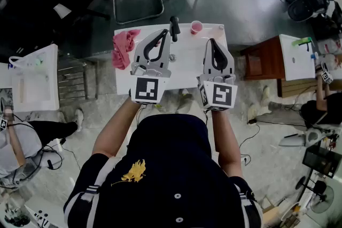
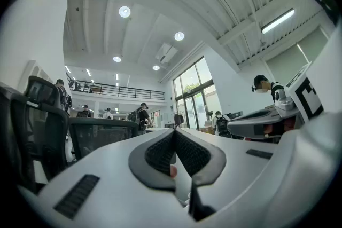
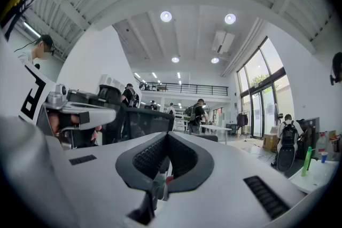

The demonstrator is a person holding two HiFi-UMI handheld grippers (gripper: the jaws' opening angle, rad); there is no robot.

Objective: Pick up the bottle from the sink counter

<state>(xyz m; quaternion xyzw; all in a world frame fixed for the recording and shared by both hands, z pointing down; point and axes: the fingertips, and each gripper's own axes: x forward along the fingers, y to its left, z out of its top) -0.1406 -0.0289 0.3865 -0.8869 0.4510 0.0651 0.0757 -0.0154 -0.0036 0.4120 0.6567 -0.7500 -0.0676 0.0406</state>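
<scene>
Over the near half of the white counter (image 1: 187,69) you hold both grippers side by side, noses pointing away from your body and roughly level. Your forearms reach forward from bent elbows, the left forearm (image 1: 115,131) angled inward and the right forearm (image 1: 227,139) running nearly straight ahead.

The left gripper (image 1: 163,33) has its jaws pressed together at the tips, with nothing pinched between them. The right gripper (image 1: 212,41) is the same: tips meeting, empty.

A dark upright thing (image 1: 174,26) stands at the counter's far edge, just beyond the left jaws and slightly to their right. Whether it is the bottle cannot be told. A pink cup (image 1: 196,27) sits ahead of the right jaws, a little to their left. A pink cloth (image 1: 124,45) lies beside the left jaws, on their outer side.
</scene>
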